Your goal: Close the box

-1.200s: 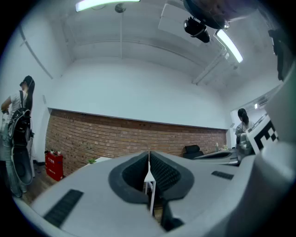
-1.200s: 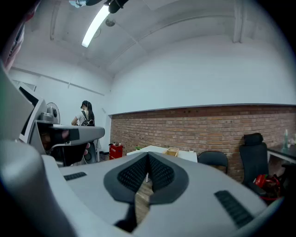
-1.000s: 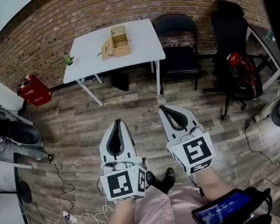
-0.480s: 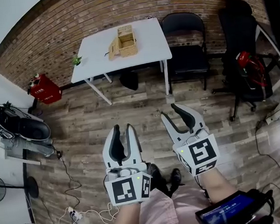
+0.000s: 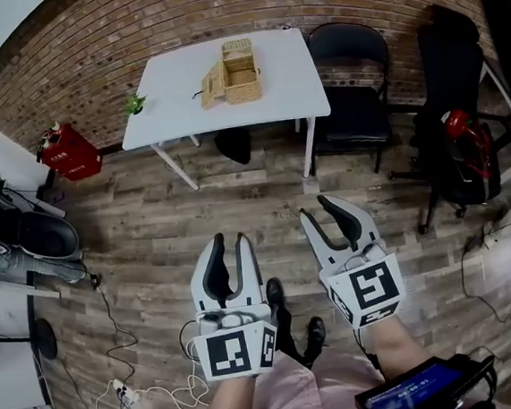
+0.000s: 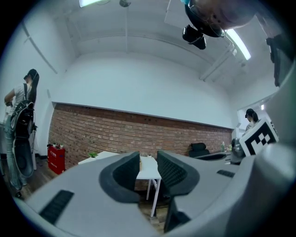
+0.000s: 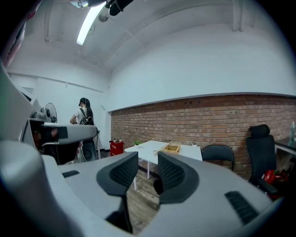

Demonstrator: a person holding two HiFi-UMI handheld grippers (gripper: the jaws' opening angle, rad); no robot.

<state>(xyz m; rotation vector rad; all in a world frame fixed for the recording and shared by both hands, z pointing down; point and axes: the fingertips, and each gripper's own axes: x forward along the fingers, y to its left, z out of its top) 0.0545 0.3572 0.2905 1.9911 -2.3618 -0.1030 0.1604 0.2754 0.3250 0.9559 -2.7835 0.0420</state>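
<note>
A wicker box (image 5: 241, 69) stands on the white table (image 5: 280, 89) far ahead, its lid (image 5: 212, 84) hanging open to the left. Both grippers hover over the wooden floor, well short of the table. My left gripper (image 5: 227, 240) is open, nothing between its jaws. My right gripper (image 5: 320, 204) has a gap between its jaws, which are closing on nothing. In the right gripper view, the box (image 7: 172, 147) shows beyond the right gripper (image 7: 148, 159). In the left gripper view, the left gripper (image 6: 148, 159) frames the table (image 6: 150, 170).
A black folding chair (image 5: 352, 82) and an office chair (image 5: 455, 81) stand right of the table. A red box (image 5: 69, 152) and a small plant (image 5: 134, 103) are at its left. Cables (image 5: 148, 394) lie on the floor. A person (image 6: 18, 120) stands at the far left.
Both grippers' jaws were together one second ago and now stand apart. The table with the box has shifted right in the head view.
</note>
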